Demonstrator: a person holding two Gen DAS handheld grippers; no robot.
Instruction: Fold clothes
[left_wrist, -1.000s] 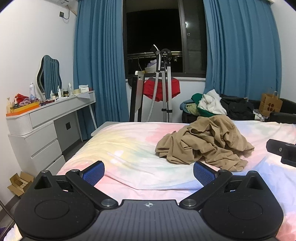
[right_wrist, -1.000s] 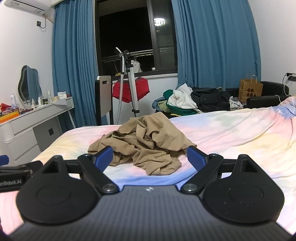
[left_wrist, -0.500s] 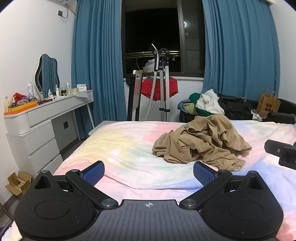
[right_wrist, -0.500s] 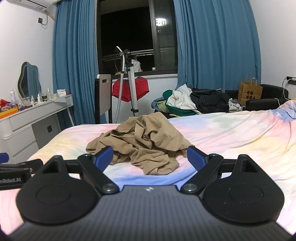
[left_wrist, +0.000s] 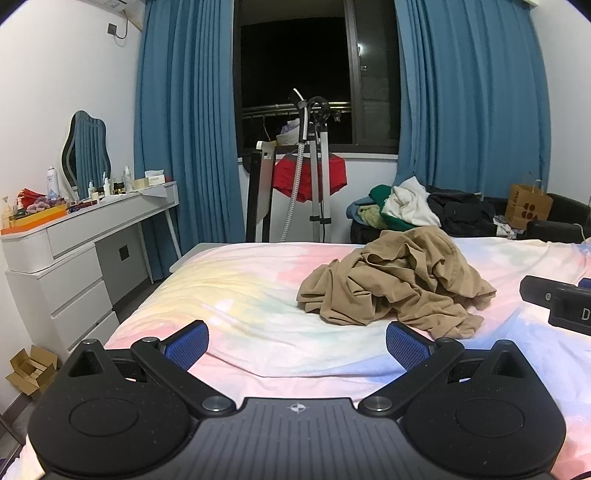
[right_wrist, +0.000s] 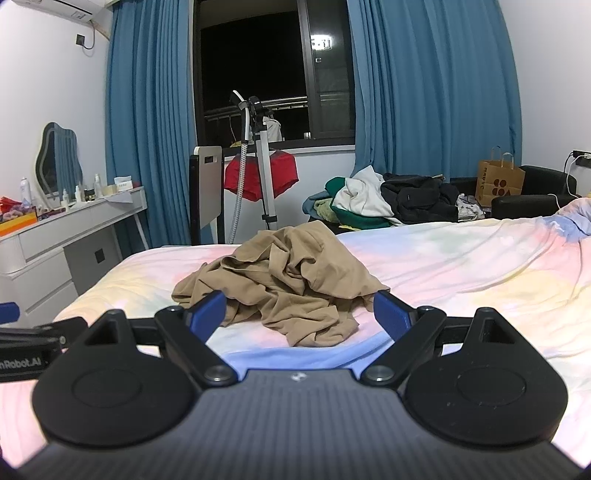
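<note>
Pastel bed (left_wrist: 258, 295) with crumpled tan garment (right_wrist: 284, 284) (unfolded), left gripper (left_wrist: 297, 343) and right gripper (right_wrist: 299, 314) both wide, empty.

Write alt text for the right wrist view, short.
A crumpled tan garment lies on a pastel tie-dye bedsheet, just beyond the open right gripper, untouched. Behind are blue curtains, a dark window and a clothes pile.

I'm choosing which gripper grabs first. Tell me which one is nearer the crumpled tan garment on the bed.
Right. The right gripper is open directly in front of the tan garment, its fingertips framing the near edge. The left gripper is open too, but lower left, with bare bedsheet between.
</note>
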